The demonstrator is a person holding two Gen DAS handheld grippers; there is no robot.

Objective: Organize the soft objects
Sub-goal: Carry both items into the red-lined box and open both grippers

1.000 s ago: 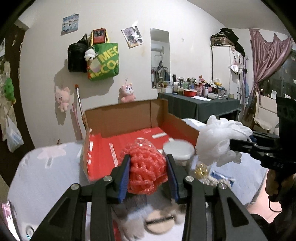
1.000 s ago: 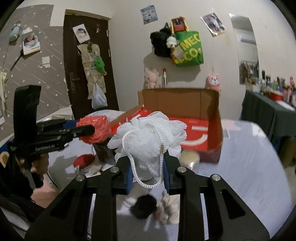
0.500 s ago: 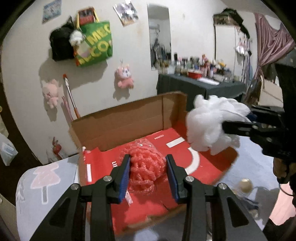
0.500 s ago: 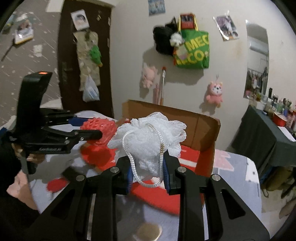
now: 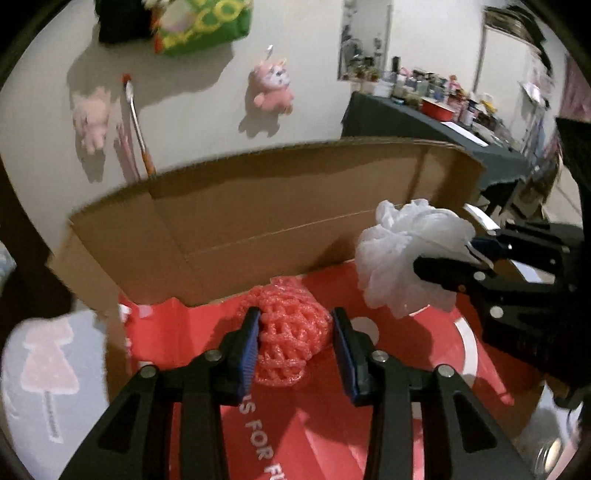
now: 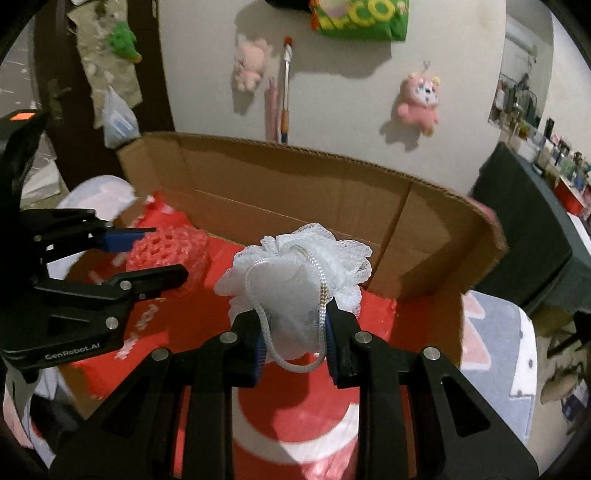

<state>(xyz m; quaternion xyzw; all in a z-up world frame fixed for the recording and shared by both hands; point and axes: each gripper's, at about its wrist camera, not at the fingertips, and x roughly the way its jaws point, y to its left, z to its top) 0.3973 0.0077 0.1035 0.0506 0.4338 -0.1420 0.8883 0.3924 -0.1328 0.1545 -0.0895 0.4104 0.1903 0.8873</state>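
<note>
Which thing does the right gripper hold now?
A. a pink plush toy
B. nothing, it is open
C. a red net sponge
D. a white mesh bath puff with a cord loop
D: the right gripper is shut on the white bath puff, above the red floor of the cardboard box.

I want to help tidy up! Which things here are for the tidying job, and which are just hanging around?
For the job:
- red mesh foam net ball, in the left gripper
- white frilly bath pouf with cord loop, in the right gripper
- open brown cardboard box with red inside

Just around:
- pink plush toy on the wall
- green tote bag
- dark cluttered table
</note>
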